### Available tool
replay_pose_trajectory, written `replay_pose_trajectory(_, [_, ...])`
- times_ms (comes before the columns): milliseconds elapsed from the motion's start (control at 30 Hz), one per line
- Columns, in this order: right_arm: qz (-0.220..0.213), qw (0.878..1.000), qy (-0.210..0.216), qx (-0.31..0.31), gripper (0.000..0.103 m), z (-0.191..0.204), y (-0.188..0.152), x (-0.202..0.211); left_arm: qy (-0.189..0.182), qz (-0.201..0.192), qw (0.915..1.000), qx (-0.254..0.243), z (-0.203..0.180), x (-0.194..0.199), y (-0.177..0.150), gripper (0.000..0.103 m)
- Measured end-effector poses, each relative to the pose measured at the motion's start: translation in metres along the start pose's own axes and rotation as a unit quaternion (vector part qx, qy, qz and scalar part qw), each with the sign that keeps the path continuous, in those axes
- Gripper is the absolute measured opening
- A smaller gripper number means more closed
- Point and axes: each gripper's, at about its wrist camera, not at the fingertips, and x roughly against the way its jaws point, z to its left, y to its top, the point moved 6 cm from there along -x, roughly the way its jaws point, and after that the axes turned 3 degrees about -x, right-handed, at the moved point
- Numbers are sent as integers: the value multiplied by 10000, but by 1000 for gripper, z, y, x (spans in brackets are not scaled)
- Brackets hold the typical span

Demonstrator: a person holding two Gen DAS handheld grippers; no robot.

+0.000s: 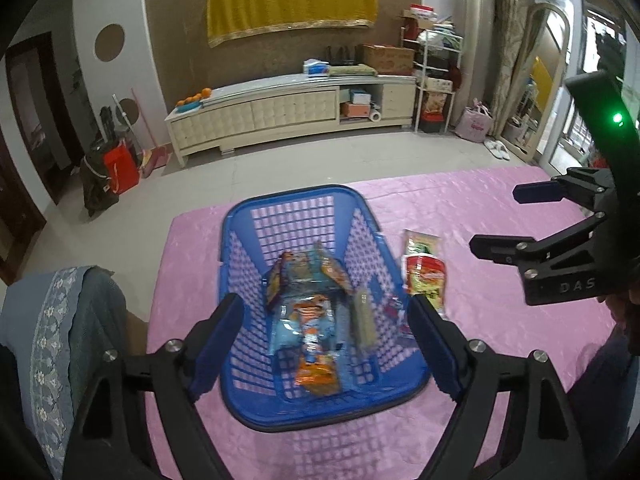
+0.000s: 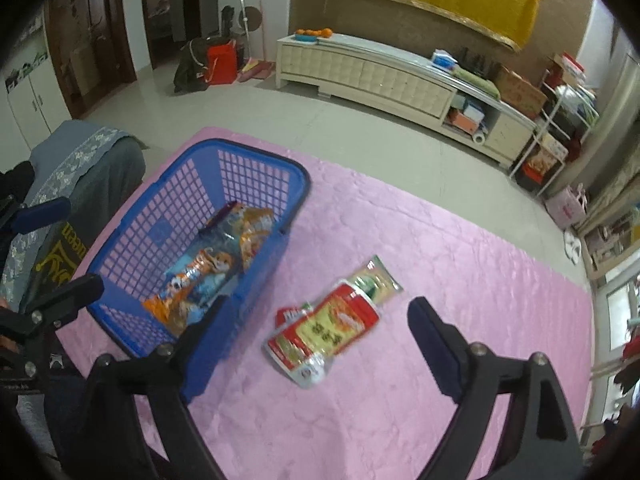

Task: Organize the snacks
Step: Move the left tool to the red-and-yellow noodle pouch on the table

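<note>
Both grippers empty, jaws apart. Left gripper (image 1: 324,344) hangs over the blue basket (image 1: 240,248). Right gripper (image 2: 320,332) hangs over the loose packets on the table (image 2: 460,264), which has a pink cloth on it.

Where the snacks are: some in the basket, the rest on the cloth just beside the basket's right wall.

Risks as I see them:
- The red-and-yellow packet (image 2: 332,328) lies on top of the pale green packet (image 2: 374,278), overlapping. A pinch at the overlap could lift both, or drag the lower one and drop it short of the basket.
- A third small packet (image 2: 294,314) with red lettering pokes out under the left edge of the red one. Mostly hidden, easy to miss or knock aside.
- Packets are flat and look glossy. Jaws coming straight down may slide off or catch the cloth instead.
- Basket is light, open mesh. A nudge from either gripper would probably shift it on the cloth.
- The two grippers are near each other; both heading for the basket at once could collide.

Count:
- Baskets: 1.
- Packets in basket: a blue one (image 1: 304,320), an orange one (image 1: 316,376), at least one more at the far end (image 1: 296,272), and a grey-tan strip (image 1: 362,320) at the right wall. About 4; blur and overlap stop an exact count.
- Packets on cloth: 3, the third only partly showing.
- Grippers: 2.
</note>
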Motion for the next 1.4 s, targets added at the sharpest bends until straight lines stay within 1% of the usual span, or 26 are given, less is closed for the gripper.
replay_pose_trajectory(100, [-126, 9999, -33, -52, 91, -15, -12, 13, -125, 1, 9998, -153, -22, 0, -2, 82])
replay_pose_trajectory(233, [-236, 9996, -85, -135, 93, -34, -30, 24, -184, 17, 9992, -356, -50, -3, -3, 82])
replay_pose_trajectory(367, [-318, 9991, -109, -249, 93, -54, -45, 29, -299, -40, 9989, -361, -75, -6, -3, 82])
replay_pose_trajectory(433, [-378, 9987, -139, -323, 95, -64, -52, 31, -395, 0, 9985, -367, -87, -11, -4, 82])
replay_pose_trajectory(600, [-418, 9972, -28, -623, 96, -89, -68, 27, -381, 138, 9978, -521, -114, -27, -3, 82])
replay_pose_trajectory(833, [-501, 9944, -1, -928, 97, -119, -89, 13, -392, 389, 9966, -606, -143, -55, -3, 82])
replay_pose_trajectory(1000, [-394, 9928, 1, -1131, 97, -140, -102, -4, -355, 550, 9951, -744, -161, -73, -5, 82])
replay_pose_trajectory(1067, [-382, 9917, -51, -1229, 97, -149, -106, -10, -352, 594, 9949, -730, -164, -80, -7, 82])
replay_pose_trajectory(1167, [-294, 9900, -70, -1376, 97, -159, -114, -23, -450, 730, 9938, -710, -171, -96, -10, 82])
replay_pose_trajectory(1400, [-62, 9883, -72, -1524, 97, -172, -124, -55, -366, 950, 9908, -887, -182, -127, -10, 82])
